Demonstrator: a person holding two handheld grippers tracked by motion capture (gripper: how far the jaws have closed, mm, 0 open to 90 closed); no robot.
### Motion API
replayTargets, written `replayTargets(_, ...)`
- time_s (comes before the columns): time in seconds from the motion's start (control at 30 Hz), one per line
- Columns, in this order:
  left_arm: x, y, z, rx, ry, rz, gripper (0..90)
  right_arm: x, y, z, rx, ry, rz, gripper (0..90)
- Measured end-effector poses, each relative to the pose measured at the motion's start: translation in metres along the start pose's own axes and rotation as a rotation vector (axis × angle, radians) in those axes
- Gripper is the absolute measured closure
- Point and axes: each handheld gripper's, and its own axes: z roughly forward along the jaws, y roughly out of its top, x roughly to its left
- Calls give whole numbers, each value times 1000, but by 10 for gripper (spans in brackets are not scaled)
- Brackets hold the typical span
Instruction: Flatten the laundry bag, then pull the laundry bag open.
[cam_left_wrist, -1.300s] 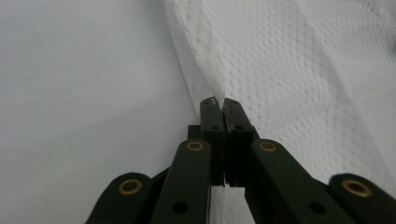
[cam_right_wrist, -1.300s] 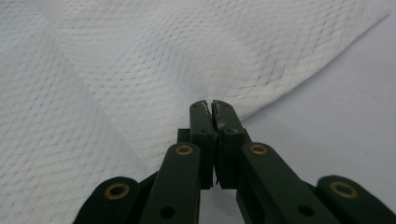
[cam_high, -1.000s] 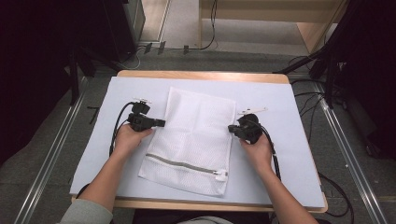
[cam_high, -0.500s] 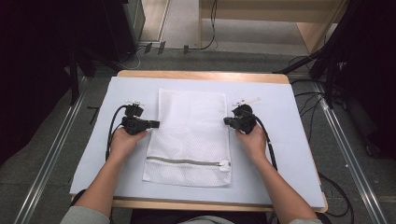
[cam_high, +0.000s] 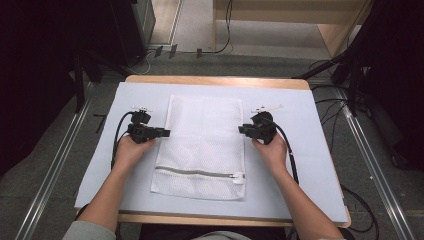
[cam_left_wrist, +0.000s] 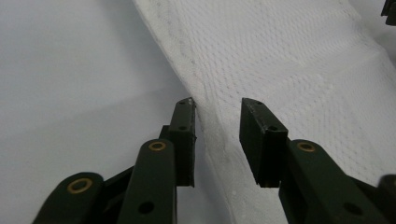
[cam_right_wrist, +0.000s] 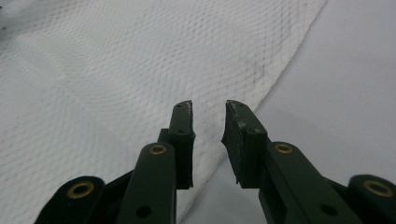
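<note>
Since the earlier frames the white mesh laundry bag (cam_high: 202, 145) has been turned from a skewed lie to square with the surface (cam_high: 300, 150), its long sides now running straight away from the person, and both hands have shifted outward with it to the bag's two long edges. The jaws of both claws have just been opening. In the high view the left claw (cam_high: 161, 133) sits at the left edge of the bag, about midway along its length, pointing inward; the right claw (cam_high: 243, 129) sits at the right edge, opposite, also pointing inward. In the left gripper view the left claw (cam_left_wrist: 217, 109) stands apart, with the hemmed edge of the bag (cam_left_wrist: 280, 70) lying between the jaws; the pads do not press on the fabric. In the right gripper view the right claw (cam_right_wrist: 208, 109) likewise stands apart, a narrower gap, with the bag's edge (cam_right_wrist: 140, 70) passing beneath and between the jaws and no pinch visible. The bag lies flat in the middle of the pale blue surface, spread without evident folds. Its zipper (cam_high: 197, 173) runs across the end nearest the person, closed, with the pull at the right-hand end. The left hand (cam_high: 131, 148) and right hand (cam_high: 272, 150) rest low on the surface behind their claws, cables trailing back beside the forearms.
</note>
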Motion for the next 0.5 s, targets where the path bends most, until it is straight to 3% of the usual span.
replayTargets(0.17,-5,0,-8,-13,-1,27,530,6,-3,-12,-16,31,-12,740)
replayTargets(0.33,-11,1,-17,-43,-12,45,507,13,-8,-22,-20,58,-22,740)
replayTargets(0.5,-21,2,-19,-29,-21,53,502,22,-14,-35,-25,104,-38,744)
